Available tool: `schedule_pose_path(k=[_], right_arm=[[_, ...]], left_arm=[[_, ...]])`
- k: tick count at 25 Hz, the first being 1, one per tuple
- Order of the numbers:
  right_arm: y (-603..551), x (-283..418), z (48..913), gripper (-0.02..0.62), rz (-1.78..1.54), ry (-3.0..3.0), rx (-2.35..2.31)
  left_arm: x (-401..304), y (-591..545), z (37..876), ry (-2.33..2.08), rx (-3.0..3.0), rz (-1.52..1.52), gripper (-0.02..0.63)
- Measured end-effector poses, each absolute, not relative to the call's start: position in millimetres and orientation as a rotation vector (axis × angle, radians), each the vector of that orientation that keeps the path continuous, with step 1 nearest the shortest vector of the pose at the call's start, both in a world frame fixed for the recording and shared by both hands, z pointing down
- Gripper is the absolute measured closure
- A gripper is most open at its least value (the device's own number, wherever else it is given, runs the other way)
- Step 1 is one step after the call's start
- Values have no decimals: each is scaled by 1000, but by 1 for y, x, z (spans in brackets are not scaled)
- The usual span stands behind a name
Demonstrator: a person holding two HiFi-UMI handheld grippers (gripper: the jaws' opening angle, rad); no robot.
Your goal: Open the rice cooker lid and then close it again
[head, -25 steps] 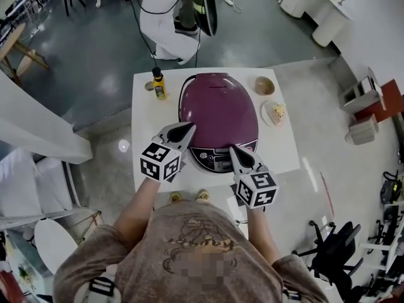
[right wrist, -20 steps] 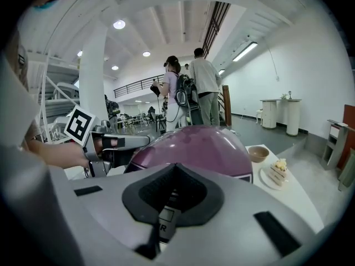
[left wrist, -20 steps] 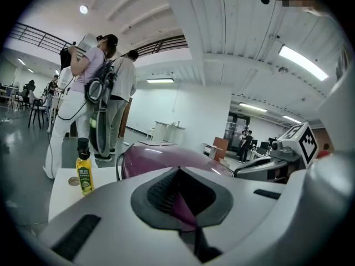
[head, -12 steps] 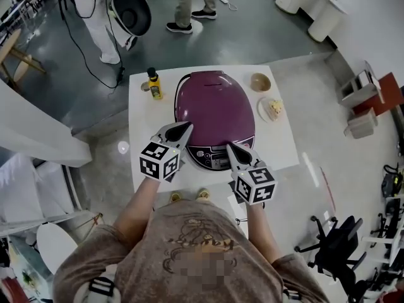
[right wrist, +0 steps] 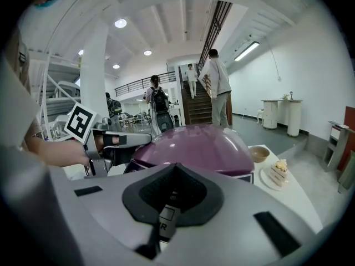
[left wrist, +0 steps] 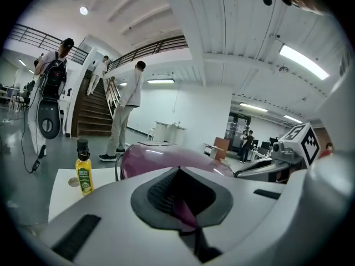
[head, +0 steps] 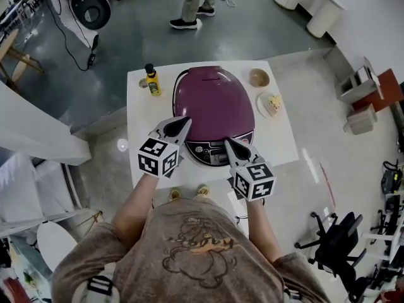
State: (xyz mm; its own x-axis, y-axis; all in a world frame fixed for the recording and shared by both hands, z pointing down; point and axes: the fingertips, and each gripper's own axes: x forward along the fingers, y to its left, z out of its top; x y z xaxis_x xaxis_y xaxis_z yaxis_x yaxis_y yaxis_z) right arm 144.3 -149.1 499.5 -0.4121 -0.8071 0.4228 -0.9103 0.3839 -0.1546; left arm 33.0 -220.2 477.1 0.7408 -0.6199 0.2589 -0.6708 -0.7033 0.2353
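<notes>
Overhead, the closed purple rice cooker (head: 214,103) sits on a white table (head: 278,147), left gripper (head: 187,121) and right gripper (head: 228,141) poised at its front. Left gripper view: jaws pressed together, empty. Right gripper view: likewise; pressing the front release squarely should free the lid.

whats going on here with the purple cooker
A person stands at a white table with a hand-held gripper in each hand. The left hand-held gripper and right hand-held gripper, both shut and empty, point at the front of a purple rice cooker. Its lid is down.
</notes>
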Motion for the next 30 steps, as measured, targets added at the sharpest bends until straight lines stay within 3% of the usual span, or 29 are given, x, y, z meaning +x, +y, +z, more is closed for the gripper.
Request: schedule_pose_path(k=[11, 30], right_arm=[[-146, 143, 496, 594, 447, -2413, 1513], [-141, 140, 499, 594, 403, -2451, 1422]], left_arm=[[33, -221, 474, -1012, 2633, 239, 585], [27, -261, 395, -1013, 2723, 99, 584]])
